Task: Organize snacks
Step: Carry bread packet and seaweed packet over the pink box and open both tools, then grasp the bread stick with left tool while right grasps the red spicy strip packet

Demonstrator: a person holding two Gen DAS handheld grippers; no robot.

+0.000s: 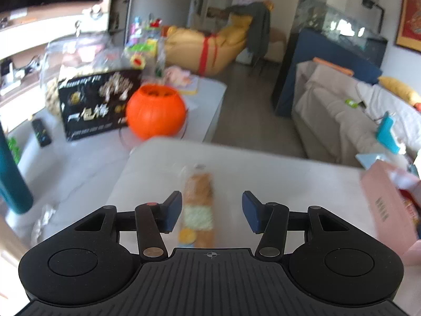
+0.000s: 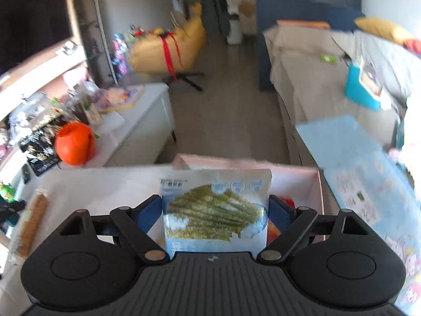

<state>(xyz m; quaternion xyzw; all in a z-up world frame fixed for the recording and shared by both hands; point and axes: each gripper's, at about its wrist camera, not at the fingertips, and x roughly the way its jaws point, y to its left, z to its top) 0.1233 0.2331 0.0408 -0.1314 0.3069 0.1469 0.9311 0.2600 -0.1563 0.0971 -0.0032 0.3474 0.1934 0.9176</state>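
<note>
A long clear packet of brown biscuits (image 1: 198, 200) lies lengthwise on the white table (image 1: 263, 173). My left gripper (image 1: 211, 210) hovers over it, open, its blue pads on either side and clear of the packet. In the right wrist view the same packet (image 2: 33, 221) lies at the far left. My right gripper (image 2: 215, 216) is shut on a light blue pouch printed with green seaweed strips (image 2: 215, 210), held upright by its side edges. The pouch hangs over the open pink box (image 2: 289, 169), which has red and orange packs inside. That pink box (image 1: 386, 205) sits at the right in the left wrist view.
An orange pumpkin bucket (image 1: 155, 110) and a black printed box (image 1: 92, 105) stand on a lower table to the left. A teal bottle (image 1: 10, 173) is at the far left edge. A pale blue printed lid (image 2: 355, 163) lies right of the pink box, with a covered sofa (image 1: 342, 110) beyond.
</note>
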